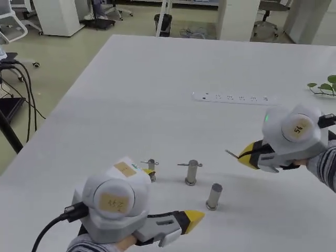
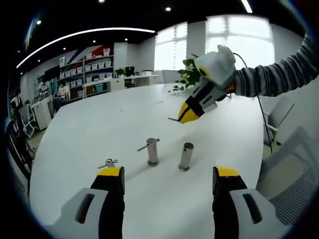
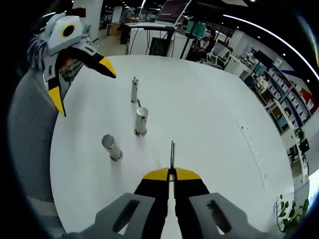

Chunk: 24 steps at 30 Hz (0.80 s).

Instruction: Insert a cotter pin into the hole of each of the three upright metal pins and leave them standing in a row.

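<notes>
Three upright metal pins stand in a row on the white table (image 1: 131, 94). The left pin (image 1: 151, 169) and the middle pin (image 1: 191, 172) each carry a cotter pin through the top. The right pin (image 1: 214, 196) has a bare top. My right gripper (image 1: 244, 155) hovers above and to the right of them, shut on a thin cotter pin (image 3: 172, 153) that sticks out forward from its tips (image 3: 171, 174). My left gripper (image 1: 171, 195) is open just in front of the row. Between its jaws (image 2: 169, 174) I see the middle pin (image 2: 152, 152) and the bare pin (image 2: 186, 156).
A white power strip (image 1: 233, 97) lies farther back on the table. A green plant (image 1: 325, 86) sits at the right edge. Beyond the table are office chairs, desks and shelving.
</notes>
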Motion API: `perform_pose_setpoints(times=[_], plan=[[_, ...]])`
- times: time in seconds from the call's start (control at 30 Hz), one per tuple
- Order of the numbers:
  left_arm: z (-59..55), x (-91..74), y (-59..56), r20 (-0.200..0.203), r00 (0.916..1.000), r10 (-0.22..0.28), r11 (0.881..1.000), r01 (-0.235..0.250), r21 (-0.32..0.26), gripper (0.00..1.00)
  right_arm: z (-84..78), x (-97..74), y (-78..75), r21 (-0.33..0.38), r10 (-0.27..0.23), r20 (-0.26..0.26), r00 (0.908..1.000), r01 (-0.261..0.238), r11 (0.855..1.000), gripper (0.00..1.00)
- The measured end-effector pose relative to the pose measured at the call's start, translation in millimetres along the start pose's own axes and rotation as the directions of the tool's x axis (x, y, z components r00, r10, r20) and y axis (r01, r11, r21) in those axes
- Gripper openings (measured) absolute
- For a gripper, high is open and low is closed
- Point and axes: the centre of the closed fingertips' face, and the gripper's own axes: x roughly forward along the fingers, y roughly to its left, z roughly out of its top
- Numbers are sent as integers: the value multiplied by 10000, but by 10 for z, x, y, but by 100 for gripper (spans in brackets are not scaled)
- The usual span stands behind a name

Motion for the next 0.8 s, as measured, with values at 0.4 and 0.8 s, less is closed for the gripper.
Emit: perform_pose_setpoints(times=[0.4, 0.8], plan=[[128, -7, -101, 45, 9993, -373, 9991, 372, 180, 54, 302, -131, 471, -1519, 840, 619, 9945, -738, 9856, 0], [260, -1, -201, 591, 9933, -995, 9885, 1055, -1083, 37, 543, -199, 858, -2635, 1571, 1001, 9825, -1261, 9564, 0]])
